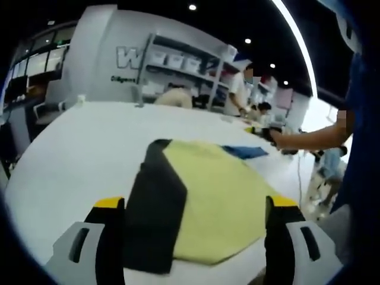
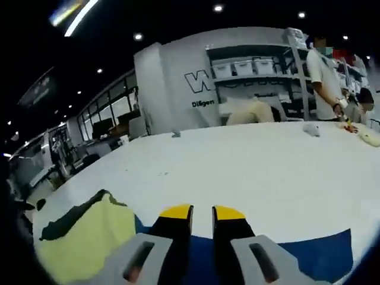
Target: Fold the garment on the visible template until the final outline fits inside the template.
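Garment (image 1: 219,202) folded on bench (image 1: 77,154), blue template (image 2: 320,255) partly covered.
Left hand-held gripper (image 1: 196,205) held wide, right hand-held gripper (image 2: 202,212) narrow, nothing gripped; overhang risked if dragged.

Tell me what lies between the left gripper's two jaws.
In the left gripper view, the yellow and black garment on the white table lies between the open left gripper's jaws.

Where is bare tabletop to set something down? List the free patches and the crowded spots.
Free: the white table left of the yellow and black garment and beyond it toward the shelving; in the right gripper view, the broad stretch past the blue sheet.
Crowded: the near edge, under garment and sheet, and the far right, where a person's arm reaches in.
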Demonstrator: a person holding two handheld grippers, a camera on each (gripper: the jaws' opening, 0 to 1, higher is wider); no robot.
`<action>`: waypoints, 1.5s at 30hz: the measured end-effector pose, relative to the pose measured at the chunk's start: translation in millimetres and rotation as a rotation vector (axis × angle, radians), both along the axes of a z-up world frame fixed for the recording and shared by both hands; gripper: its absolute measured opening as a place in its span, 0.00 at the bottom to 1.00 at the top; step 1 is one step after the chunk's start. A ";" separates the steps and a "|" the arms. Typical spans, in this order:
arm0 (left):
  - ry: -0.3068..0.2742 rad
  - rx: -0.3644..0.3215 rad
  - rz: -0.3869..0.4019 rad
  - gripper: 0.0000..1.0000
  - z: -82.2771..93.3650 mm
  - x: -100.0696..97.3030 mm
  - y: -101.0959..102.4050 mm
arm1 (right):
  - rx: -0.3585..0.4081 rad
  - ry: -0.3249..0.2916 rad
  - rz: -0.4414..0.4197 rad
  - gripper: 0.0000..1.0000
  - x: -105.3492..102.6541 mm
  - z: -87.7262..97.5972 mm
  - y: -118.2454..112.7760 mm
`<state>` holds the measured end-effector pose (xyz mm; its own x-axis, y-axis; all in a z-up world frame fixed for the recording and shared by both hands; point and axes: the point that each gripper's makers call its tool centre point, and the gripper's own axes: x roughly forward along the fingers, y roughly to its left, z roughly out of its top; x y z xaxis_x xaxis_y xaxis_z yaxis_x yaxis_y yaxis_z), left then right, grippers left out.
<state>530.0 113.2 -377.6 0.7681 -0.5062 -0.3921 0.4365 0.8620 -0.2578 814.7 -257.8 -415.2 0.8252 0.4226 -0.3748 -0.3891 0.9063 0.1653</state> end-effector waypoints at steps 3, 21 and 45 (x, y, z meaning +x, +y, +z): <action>-0.005 0.001 0.011 0.97 1.7 -1.2 2.1 | 0.037 0.027 0.103 0.12 4.7 -9.1 45.0; -0.011 0.017 0.058 0.96 6.5 -11.5 14.1 | -0.030 0.227 0.346 0.00 14.1 -66.4 154.6; -0.022 0.014 0.042 0.96 11.1 -9.9 8.5 | -0.060 0.230 0.355 0.08 9.7 -68.2 144.7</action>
